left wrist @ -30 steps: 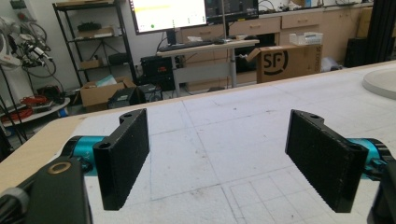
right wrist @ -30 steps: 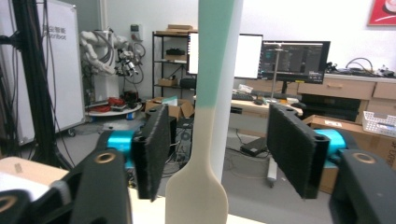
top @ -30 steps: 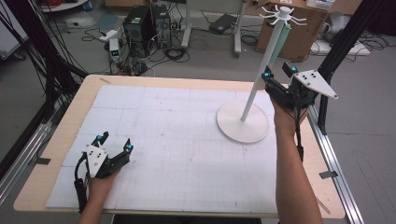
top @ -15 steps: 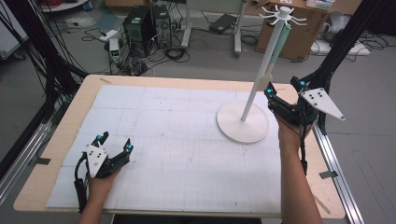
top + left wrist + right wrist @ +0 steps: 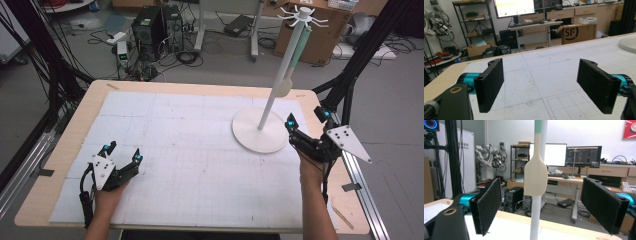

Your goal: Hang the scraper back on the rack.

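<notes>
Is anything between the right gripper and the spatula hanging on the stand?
Nothing visible. The right gripper sits low beside the stand's base, jaws open and empty after just opening. In the right gripper view the spatula hangs beyond the jaws, against the pole, with only open air between.

A cardboard box point(image 5: 576, 33) bears the letters "SF".

high view looks down from above; gripper views sit low, sharing the white mat point(image 5: 190, 150).
</notes>
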Tool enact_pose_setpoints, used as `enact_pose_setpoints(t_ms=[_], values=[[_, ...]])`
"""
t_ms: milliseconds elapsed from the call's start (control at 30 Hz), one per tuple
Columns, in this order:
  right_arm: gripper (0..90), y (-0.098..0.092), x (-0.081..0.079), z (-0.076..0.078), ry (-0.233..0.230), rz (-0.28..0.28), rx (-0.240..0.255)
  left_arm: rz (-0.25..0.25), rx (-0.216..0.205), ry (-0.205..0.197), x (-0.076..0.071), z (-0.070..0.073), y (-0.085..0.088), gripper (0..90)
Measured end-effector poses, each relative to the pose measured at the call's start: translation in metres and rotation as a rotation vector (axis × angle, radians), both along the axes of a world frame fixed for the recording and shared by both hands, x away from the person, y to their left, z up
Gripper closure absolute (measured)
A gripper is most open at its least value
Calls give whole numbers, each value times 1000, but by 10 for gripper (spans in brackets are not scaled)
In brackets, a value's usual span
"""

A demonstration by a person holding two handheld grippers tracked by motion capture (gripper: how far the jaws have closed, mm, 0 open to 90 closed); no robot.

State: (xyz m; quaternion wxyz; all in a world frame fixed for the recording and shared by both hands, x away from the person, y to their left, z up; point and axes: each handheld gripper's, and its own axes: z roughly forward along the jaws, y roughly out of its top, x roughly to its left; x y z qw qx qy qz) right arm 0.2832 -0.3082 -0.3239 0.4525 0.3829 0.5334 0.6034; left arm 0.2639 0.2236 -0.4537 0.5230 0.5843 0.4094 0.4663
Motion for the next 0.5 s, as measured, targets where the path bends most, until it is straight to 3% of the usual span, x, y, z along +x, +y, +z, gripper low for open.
enact_pose_setpoints(t_ms=[300,500], values=[[164,0,-26,-27,5,6,14,0,1,1,0,0,0,222],[164,-6,-39,-54,41,2,35,0,1,1,0,0,0,222]])
